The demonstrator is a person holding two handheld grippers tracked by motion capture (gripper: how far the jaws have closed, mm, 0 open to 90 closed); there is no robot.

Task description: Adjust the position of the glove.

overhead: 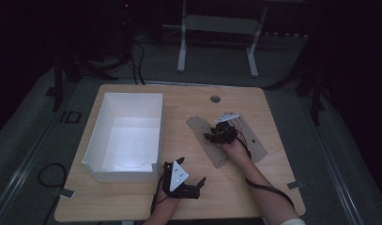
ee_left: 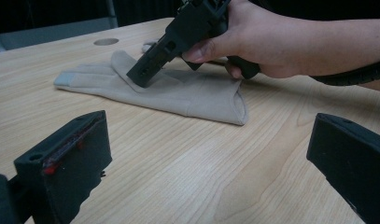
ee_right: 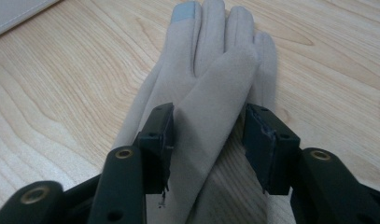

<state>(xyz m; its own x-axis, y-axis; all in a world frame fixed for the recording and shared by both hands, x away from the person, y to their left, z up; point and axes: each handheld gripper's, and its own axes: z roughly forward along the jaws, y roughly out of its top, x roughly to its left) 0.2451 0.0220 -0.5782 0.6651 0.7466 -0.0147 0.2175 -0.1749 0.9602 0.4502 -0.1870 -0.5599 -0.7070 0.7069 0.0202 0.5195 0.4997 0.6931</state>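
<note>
Kept a white box [overhead: 125, 96] at the left of the desk [overhead: 132, 201], open top up, most likely as the place for a picked-up thing to go. Parked the left tongs [ee_left: 208, 161] low near the front edge, just right of the box corner, jaws spread wide with nothing but bare wood between them; probably held back there so as not to crowd the other hand.

Left the beige glove [overhead: 207, 140] flat on the right half of the desk, well apart from the box, fingers pointing away from the person and cuff toward the front. Brought the right tongs [ee_right: 208, 126] down over its palm, tilted steeply, jaws narrowed partway and straddling a raised fold of cloth. Set the left pad against the fabric, with a sliver of gap at the right one, so not yet a firm pinch, by the look of it. Presumably aimed at the middle so the glove would lift without trailing. Wrapped the right hand [ee_left: 262, 37] around the handle.

Could not make out the inside of the box beyond a pale floor in the dim light. Could not tell whether one glove or a stacked pair lay there: noted a grey fingertip patch [ee_right: 185, 11], but the layers merged. Lost part of the cuff under the hand and the tongs in the high view.
</note>
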